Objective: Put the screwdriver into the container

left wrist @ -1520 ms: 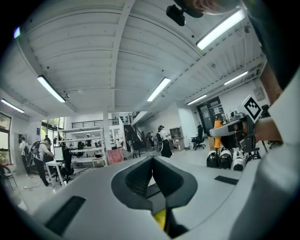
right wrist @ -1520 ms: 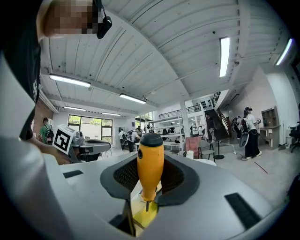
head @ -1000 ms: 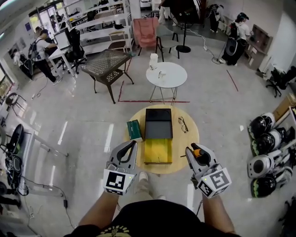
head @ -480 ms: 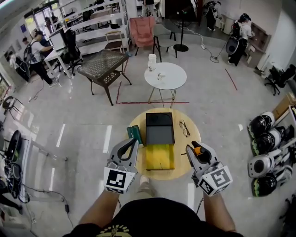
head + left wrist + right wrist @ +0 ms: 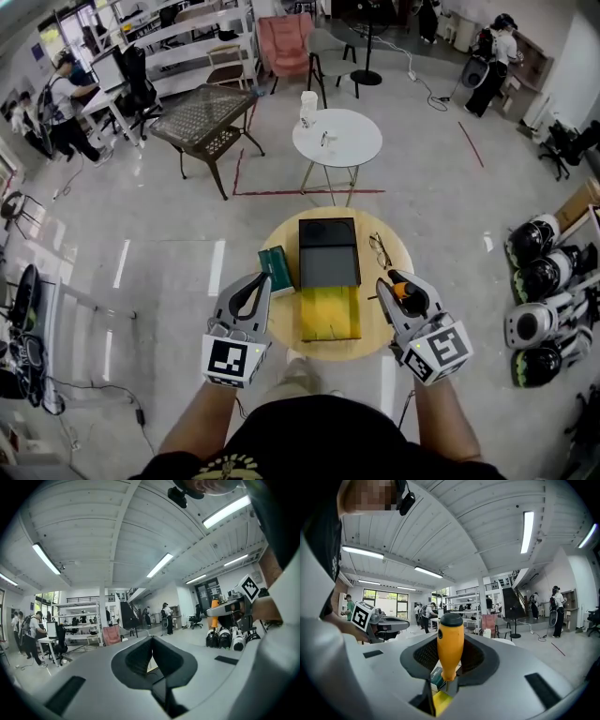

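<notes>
screwdriver (image 5: 450, 645) sits clamped by its orange handle in right tongs (image 5: 394, 283), above round table (image 5: 286, 239), just right of open yellow container (image 5: 327, 314); left tongs (image 5: 263, 280) closed, empty

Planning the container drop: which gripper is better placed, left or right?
Right. The right gripper holds the screwdriver and sits beside the container; the left gripper is shut on nothing.

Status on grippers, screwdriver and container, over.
Left gripper shut, empty. Right gripper shut on screwdriver. Container open, screwdriver not yet in. Nothing over its opening.
</notes>
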Demonstrator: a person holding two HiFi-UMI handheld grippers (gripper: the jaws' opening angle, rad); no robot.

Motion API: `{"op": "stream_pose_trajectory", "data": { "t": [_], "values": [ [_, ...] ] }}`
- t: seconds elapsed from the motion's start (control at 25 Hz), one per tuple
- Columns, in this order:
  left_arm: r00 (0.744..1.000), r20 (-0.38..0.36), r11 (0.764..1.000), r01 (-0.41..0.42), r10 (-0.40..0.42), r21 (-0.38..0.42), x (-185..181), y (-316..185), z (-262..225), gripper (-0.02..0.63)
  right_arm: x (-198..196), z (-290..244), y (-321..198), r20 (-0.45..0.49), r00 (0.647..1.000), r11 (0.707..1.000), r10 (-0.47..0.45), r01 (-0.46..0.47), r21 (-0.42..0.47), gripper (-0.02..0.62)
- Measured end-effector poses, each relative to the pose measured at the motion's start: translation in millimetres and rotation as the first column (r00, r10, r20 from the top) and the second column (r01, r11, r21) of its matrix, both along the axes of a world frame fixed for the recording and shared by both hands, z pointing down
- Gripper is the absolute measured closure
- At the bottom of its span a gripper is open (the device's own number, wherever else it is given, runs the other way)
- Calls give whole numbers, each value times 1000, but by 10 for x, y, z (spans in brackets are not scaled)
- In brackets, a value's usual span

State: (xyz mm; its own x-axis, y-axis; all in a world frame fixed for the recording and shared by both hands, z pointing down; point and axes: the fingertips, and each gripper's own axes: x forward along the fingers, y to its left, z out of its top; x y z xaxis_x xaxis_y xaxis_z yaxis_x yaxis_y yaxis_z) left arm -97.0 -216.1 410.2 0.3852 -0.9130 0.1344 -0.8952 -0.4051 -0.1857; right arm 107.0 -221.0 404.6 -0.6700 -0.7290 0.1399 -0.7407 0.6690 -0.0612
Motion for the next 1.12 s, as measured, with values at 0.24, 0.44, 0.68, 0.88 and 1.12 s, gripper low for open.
{"op": "stream_pose_trajectory", "data": {
  "t": [0.24, 0.44, 0.68, 0.88, 1.12],
  "values": [
    [1000, -5, 1000, 15, -15, -18, -157, -113, 103, 591, -167, 266, -164, -18, 1000, 999, -14, 14, -45, 491],
    [999, -6, 999, 34, -35, -29, -284, -194, 138, 592, -300, 553, -252, -48, 999, 995, -19, 14, -102, 491],
    [999, -2, 998, 48, -48, -33, -325, -237, 163, 592, -385, 830, -288, -74, 997, 989, -34, 23, -145, 491],
    [999, -5, 998, 46, -46, -36, -314, -256, 180, 592, -443, 1091, -284, -93, 994, 983, -54, 37, -181, 491],
    [998, 14, 997, 54, -53, -52, -313, -235, 251, 592, -427, 1333, -249, -98, 993, 971, -64, 40, -234, 491]
  ]
}}
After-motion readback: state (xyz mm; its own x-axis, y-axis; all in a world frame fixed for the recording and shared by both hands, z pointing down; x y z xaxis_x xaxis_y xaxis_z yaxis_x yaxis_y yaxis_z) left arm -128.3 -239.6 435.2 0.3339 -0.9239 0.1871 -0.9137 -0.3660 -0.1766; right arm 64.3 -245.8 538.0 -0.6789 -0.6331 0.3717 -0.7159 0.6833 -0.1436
